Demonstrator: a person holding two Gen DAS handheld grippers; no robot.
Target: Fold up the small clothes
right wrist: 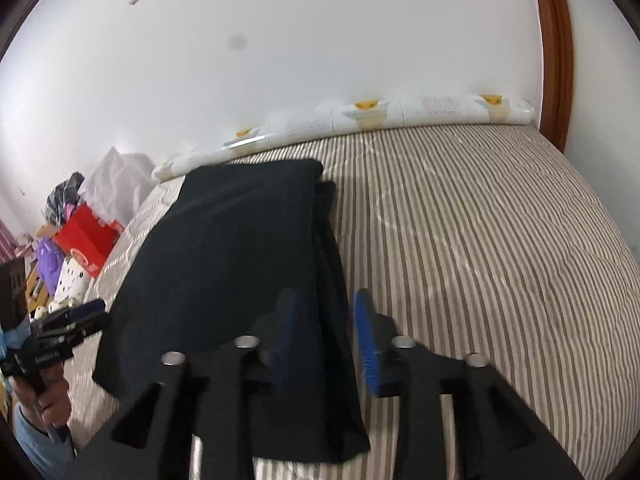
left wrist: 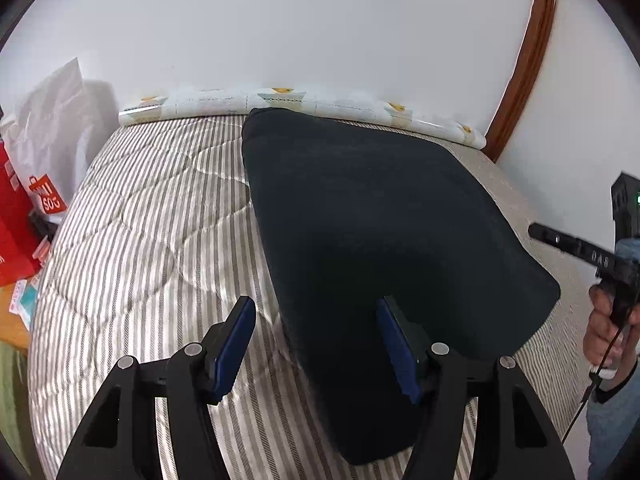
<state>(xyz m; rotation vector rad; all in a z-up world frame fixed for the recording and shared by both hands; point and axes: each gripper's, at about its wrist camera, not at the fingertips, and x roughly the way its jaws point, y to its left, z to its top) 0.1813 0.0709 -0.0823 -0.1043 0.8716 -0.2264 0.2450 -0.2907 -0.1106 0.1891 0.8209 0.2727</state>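
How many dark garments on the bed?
1: a dark folded garment lying on the striped bed cover, its layered edge showing between the right gripper's fingers. Others could be hidden inside the fold.

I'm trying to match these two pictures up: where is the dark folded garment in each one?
Left wrist view: the dark garment fills the centre and right, on the striped bedspread.
Right wrist view: it lies left of centre.
Shared landmark: the patterned roll along the wall.
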